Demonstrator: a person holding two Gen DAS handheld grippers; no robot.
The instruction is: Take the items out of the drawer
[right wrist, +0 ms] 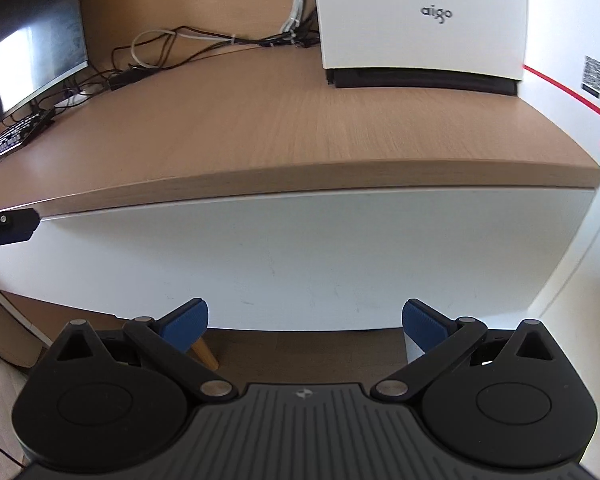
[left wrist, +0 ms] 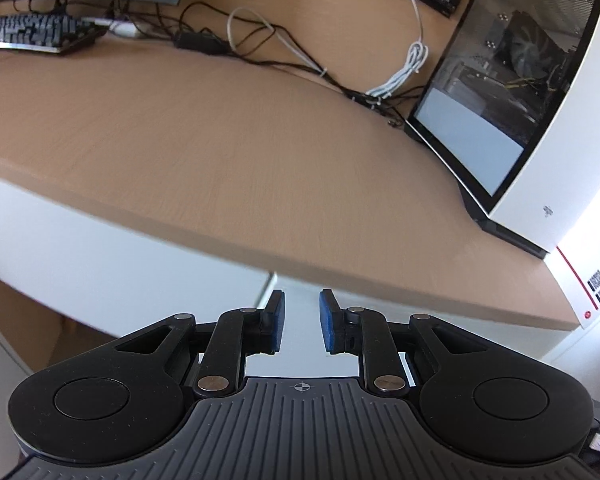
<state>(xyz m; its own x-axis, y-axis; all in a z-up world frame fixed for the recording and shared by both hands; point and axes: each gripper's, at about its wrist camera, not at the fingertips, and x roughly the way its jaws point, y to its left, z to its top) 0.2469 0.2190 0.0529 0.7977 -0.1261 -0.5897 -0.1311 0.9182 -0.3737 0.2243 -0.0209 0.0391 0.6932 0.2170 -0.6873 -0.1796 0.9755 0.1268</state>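
A white drawer front [right wrist: 300, 252] runs under the edge of the wooden desk [right wrist: 300, 128] and is closed, so its contents are hidden. My right gripper [right wrist: 306, 322] is wide open just in front of the panel's lower edge, with nothing between its blue pads [right wrist: 188, 324]. My left gripper [left wrist: 302, 320] is open with a narrow gap and holds nothing. It faces the white front [left wrist: 120, 256] beside a vertical seam [left wrist: 269, 288]. The left gripper's tip [right wrist: 8, 224] also shows in the right wrist view, at the panel's top left edge.
A white PC case [left wrist: 520, 92] [right wrist: 420, 20] with a glass side stands at the desk's right. Tangled cables [left wrist: 260, 44], a keyboard [left wrist: 32, 32] and a monitor [right wrist: 32, 40] lie further back. A white box with a red stripe [right wrist: 572, 92] sits at the far right.
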